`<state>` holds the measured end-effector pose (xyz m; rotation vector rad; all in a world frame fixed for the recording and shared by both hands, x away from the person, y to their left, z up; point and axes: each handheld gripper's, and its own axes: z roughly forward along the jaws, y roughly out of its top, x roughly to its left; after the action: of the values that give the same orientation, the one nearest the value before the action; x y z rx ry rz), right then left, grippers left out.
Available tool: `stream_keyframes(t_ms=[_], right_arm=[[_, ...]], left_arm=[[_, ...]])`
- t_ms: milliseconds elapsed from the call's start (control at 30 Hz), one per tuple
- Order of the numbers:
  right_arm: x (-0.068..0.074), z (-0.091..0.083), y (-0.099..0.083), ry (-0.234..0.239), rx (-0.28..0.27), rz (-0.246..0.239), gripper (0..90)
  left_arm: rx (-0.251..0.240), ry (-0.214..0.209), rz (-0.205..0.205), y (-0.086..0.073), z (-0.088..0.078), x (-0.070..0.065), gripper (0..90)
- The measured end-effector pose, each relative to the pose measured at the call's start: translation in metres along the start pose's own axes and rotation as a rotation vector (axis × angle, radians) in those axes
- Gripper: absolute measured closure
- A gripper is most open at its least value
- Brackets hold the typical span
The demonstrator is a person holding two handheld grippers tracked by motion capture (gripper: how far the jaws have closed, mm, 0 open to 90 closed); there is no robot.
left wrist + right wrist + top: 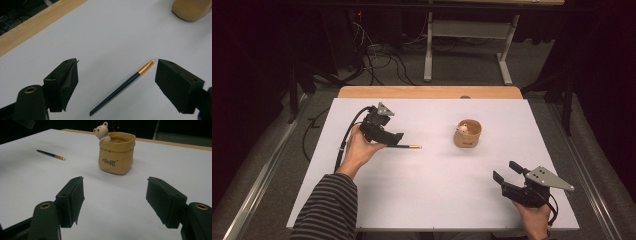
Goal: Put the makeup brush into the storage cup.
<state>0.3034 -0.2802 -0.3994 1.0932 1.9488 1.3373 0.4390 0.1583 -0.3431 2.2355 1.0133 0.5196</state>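
Note:
A thin dark paintbrush [404, 146] with an orange ferrule and pale tip lies flat on the white table [432, 190]. My left gripper [393, 138] hovers low over its handle end, open. In the left gripper view the brush [122, 88] lies on the sheet between the spread jaws of that gripper [116, 65], touching neither. A tan bag-shaped pot [467, 134] with a small bear figure [101, 131] at its rim stands right of centre. My right gripper [506, 171] rests near the front right, open and empty, aimed at the pot [116, 153].
A wooden strip [429, 92] runs along the table's far edge. Beyond it are a desk frame [467, 45] and cables on the floor. In the right gripper view the paintbrush [51, 154] lies left of the pot.

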Motion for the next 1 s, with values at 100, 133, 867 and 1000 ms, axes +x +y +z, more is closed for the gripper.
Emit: stream_keyframes(t_ms=[100, 133, 867, 1000], right_arm=[[0.000, 0.000, 0.000, 0.000, 0.001, 0.001, 32.5], [-0.001, 0.000, 0.000, 0.002, 0.001, -0.003, 32.5], [-0.001, 0.000, 0.000, -0.004, -0.005, -0.006, 32.9], [0.000, -0.001, 0.000, -0.008, -0.006, -0.007, 33.1]], left_arm=[[0.029, -0.010, 0.004, 0.001, 0.003, 0.000, 19.2], [0.036, -0.013, 0.008, 0.001, 0.005, 0.000, 19.2], [0.193, -0.055, 0.078, 0.003, 0.027, -0.004, 19.4], [0.225, -0.050, 0.097, 0.004, 0.033, -0.007, 20.1]])
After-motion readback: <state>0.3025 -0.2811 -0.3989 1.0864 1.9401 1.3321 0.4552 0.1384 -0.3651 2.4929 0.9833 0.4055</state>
